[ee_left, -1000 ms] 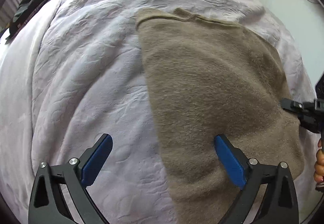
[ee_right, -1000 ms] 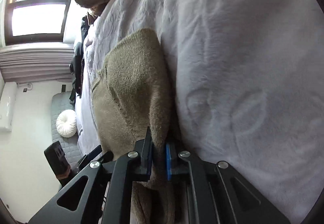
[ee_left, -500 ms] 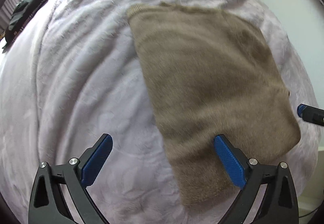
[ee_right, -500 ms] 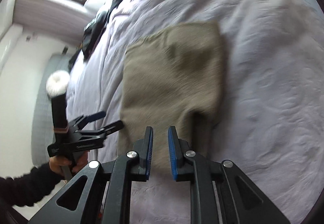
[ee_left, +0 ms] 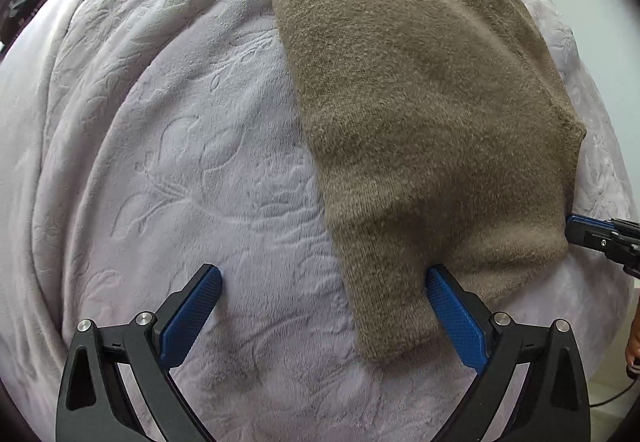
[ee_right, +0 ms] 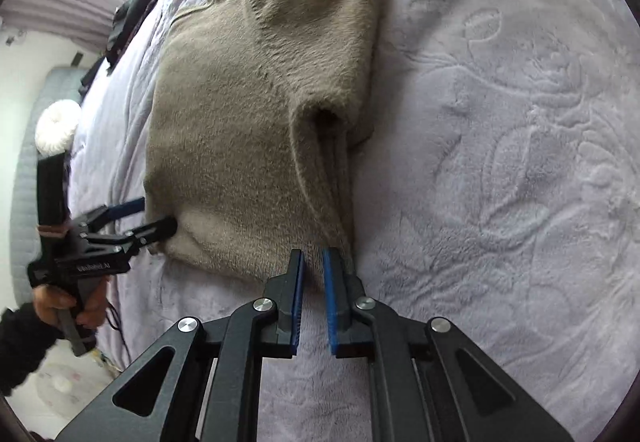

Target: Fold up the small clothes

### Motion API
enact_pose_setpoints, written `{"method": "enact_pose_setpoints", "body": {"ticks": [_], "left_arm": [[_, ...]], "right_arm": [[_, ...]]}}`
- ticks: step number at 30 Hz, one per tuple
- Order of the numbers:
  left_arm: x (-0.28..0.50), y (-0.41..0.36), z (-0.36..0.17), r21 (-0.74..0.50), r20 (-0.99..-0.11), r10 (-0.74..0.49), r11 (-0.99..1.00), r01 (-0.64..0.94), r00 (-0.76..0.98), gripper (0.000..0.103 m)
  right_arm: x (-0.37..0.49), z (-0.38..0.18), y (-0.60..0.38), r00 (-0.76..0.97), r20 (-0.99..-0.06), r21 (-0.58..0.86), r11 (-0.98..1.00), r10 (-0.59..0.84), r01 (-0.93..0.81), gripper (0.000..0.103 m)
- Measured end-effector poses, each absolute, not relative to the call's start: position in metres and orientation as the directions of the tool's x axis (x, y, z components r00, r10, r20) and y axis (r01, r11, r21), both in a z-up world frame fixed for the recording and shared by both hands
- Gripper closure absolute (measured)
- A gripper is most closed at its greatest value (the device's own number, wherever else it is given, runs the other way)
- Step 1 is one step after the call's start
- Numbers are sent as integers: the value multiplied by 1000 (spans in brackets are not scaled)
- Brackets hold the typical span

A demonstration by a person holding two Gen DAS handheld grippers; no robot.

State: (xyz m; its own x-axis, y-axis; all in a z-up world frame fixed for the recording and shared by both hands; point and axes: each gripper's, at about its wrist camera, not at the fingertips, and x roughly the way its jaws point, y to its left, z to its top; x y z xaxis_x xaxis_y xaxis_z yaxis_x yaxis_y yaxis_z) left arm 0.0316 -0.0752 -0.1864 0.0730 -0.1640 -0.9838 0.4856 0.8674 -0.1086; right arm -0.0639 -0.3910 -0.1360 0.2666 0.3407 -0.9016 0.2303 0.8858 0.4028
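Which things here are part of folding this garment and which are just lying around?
Job: brown knit garment; left gripper, open at its near edge; right gripper, nearly closed at its hem.

Lying about: dark clothes, white round cushion, lilac blanket underneath.

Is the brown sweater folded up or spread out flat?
Folded. The sweater lies on the blanket as a compact rectangle, with doubled layers showing along its right edge.

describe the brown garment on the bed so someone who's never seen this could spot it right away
Start from the pale lilac embossed plush blanket that covers the bed. Lying flat on it, folded, is a taupe-brown fuzzy knit sweater, its near edge between the left gripper and right gripper. It is the only brown, plain-textured piece on the pale patterned blanket; the dark clothes sit at the bed's far edge.
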Motion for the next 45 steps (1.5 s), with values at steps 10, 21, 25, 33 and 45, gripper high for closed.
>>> {"method": "enact_pose_setpoints", "body": {"ticks": [10,21,25,33,45], "left_arm": [[29,-51,-171,-81,-989,-127,882,464,70,1],[54,-27,-139,-70,-984,-124,930,362,130,1],[60,-38,-137,-65,-983,-121,932,357,136,1],[68,-67,-133,-64,-982,-125,924,377,141,1],[123,-86,-139,-79,-971,-150,936,344,187,1]], "right_arm": [[-58,-139,-393,253,-901,418,861,352,291,94],[-64,-126,-433,356,-854,512,734,379,447,85],[-57,-125,-443,392,-830,550,693,396,466,48],[-23,-126,-458,455,-774,628,624,440,465,43],[-5,-146,-465,414,-773,634,618,481,465,42]]}}
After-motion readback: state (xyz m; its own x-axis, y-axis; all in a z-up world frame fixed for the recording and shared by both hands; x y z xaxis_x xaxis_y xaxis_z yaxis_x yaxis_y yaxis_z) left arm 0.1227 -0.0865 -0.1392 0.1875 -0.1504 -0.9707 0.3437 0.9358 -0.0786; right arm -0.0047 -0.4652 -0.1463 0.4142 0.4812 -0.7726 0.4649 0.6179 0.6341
